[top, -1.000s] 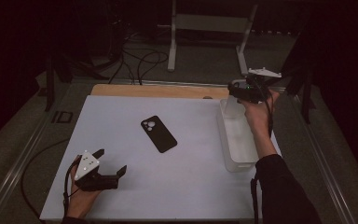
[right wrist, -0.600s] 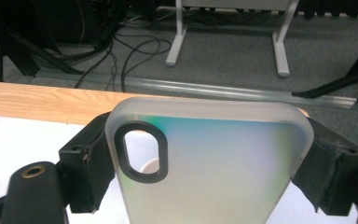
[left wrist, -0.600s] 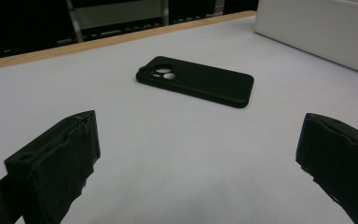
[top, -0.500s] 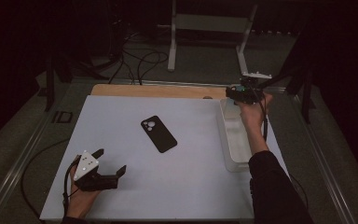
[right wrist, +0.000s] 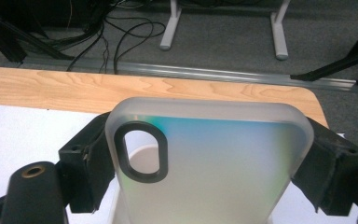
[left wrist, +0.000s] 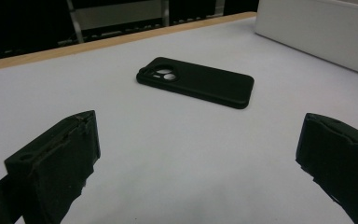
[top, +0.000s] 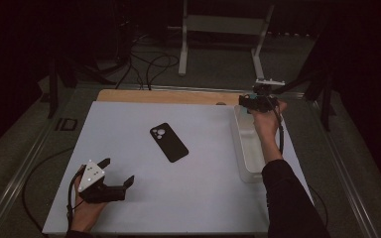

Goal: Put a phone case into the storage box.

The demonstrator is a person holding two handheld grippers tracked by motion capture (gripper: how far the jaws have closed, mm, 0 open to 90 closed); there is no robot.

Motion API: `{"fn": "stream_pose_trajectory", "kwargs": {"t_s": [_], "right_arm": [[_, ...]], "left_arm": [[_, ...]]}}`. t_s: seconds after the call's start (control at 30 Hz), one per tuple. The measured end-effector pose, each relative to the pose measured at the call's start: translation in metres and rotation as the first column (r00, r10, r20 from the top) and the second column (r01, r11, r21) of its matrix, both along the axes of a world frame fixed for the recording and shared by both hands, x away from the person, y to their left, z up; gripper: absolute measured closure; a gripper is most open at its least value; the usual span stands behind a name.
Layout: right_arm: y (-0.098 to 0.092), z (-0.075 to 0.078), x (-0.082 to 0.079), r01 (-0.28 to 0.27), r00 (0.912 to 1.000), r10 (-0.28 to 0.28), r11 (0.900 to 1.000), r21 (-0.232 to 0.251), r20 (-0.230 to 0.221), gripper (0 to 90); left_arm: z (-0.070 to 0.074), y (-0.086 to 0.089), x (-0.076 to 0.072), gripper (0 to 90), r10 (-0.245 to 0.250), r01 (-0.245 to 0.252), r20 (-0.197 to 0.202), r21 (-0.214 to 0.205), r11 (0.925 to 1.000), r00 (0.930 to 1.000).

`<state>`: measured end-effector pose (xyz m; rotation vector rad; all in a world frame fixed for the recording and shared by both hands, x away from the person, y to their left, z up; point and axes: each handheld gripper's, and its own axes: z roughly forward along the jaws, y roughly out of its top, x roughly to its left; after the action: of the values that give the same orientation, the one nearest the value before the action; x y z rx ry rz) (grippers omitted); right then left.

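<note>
Two grippers are at work over the white surface (top: 198, 198). In the right gripper view, the right gripper (right wrist: 209, 168) has its fingers (right wrist: 86, 158) spread wide and clamped on the two long edges of a frosted clear case (right wrist: 214, 163), one finger on each side. The case has a dark-rimmed oval camera cutout near its top corner and a faint blue-green sheen. In the high view this right gripper (top: 259, 101) hangs over the far end of the white tray (top: 243, 153) at the right side of the surface, close to the wooden edge (top: 168, 96).

The left gripper (top: 110, 174) rests low at the near left of the surface. Its fingers (left wrist: 56, 163) stand wide apart, released, with nothing between them and touching nothing but perhaps the surface; that contact cannot be told. Ahead of them lies a black case (left wrist: 196, 81), flat on the surface, camera holes up, well apart from both grippers; in the high view it lies mid-surface (top: 168, 142).

No brand, label or writing can be read on either case, the tray or the grippers.
</note>
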<state>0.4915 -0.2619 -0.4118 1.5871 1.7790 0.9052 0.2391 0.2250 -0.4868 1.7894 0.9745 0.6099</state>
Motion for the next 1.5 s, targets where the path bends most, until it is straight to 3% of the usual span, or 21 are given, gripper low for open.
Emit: {"fn": "stream_pose_trajectory", "kwargs": {"t_s": [0.93,1.5], "right_arm": [[0.004,-0.026,0.017,0.026,0.9975,-0.028,0.9991,-0.033,-0.064,16.5],[0.006,-0.030,0.021,0.015,0.9986,-0.017,0.9990,-0.043,-0.049,14.6]], "left_arm": [[0.000,0.001,-0.001,0.0,0.002,-0.002,-0.002,-0.008,1.0000,1.0000],[0.000,0.003,-0.001,0.0,0.006,-0.006,-0.003,-0.010,0.9999,1.0000]]}}
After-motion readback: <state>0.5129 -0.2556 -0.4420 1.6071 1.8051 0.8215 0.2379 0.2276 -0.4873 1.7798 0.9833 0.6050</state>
